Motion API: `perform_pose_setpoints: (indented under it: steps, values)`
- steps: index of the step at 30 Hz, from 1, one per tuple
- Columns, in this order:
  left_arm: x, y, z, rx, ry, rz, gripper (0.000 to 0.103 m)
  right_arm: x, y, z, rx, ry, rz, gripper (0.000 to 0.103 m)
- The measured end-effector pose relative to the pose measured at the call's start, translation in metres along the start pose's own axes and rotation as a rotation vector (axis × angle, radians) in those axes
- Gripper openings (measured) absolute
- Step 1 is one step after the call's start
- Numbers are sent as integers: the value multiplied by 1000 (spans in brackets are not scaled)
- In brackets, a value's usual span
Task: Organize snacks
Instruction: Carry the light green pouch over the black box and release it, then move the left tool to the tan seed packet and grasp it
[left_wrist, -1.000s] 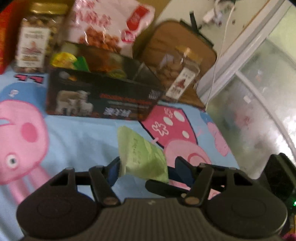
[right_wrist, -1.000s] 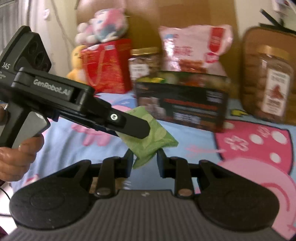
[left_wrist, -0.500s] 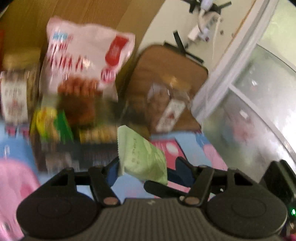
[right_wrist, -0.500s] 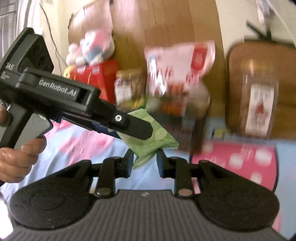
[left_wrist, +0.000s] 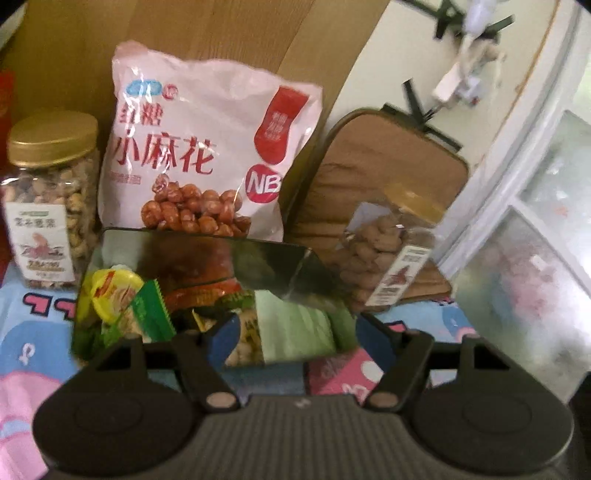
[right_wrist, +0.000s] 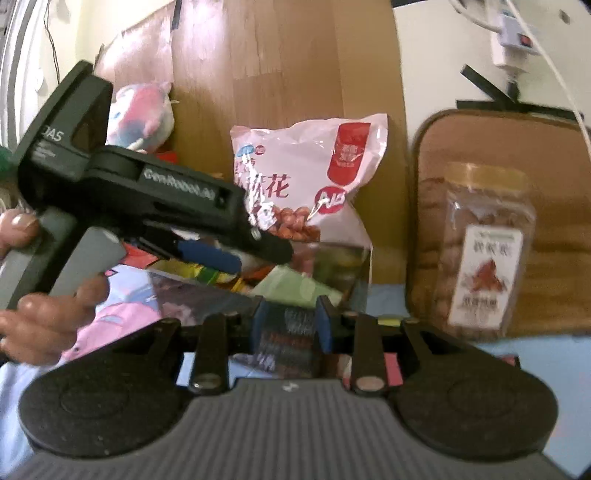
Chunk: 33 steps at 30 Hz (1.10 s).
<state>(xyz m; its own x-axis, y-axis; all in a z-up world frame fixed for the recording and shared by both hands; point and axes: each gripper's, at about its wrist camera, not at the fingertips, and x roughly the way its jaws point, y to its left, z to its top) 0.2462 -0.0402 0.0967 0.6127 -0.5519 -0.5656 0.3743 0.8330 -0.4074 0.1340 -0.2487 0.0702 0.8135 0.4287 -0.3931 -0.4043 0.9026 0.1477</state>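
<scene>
Both tools, left and right, opening, green packet loose above box rim.

Your left gripper hides the open box's rear contents. The right-hand nut jar is blurred, label unreadable. The red bag is cut off at frame edge.

Cartoon bedsheet carries snack box, two jars.
</scene>
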Motion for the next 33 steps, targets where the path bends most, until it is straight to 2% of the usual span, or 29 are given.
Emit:
perform_pose_setpoints:
  steps: [3,5,8,10,13,16,18,21,26,33]
  values:
    - [-33,-2,-17,4,-16,-26,71,-18,-4,-17,98,68,105,34]
    - [-52,-2,-35,16,1,-23,73,-30,-1,-32,163,114,189,34]
    - [-62,6,-70,28,91,-24,73,-45,8,-60,257,221,326,37]
    - [-64,12,-94,39,159,-8,73,-54,15,-75,301,273,369,37]
    - [-73,23,-121,17,206,15,73,-68,26,-90,336,321,350,37]
    - [-90,36,-134,-31,187,-27,73,-80,27,-100,406,343,342,37]
    - [-95,43,-135,-42,170,-4,73,-85,26,-105,457,344,344,37]
    - [-90,51,-137,-73,170,-1,77,-78,18,-104,557,360,346,37]
    - [-89,42,-145,-40,168,8,79,-53,19,-102,685,377,372,36]
    - [-99,50,-154,-114,150,-26,79,-19,31,-88,657,331,368,35]
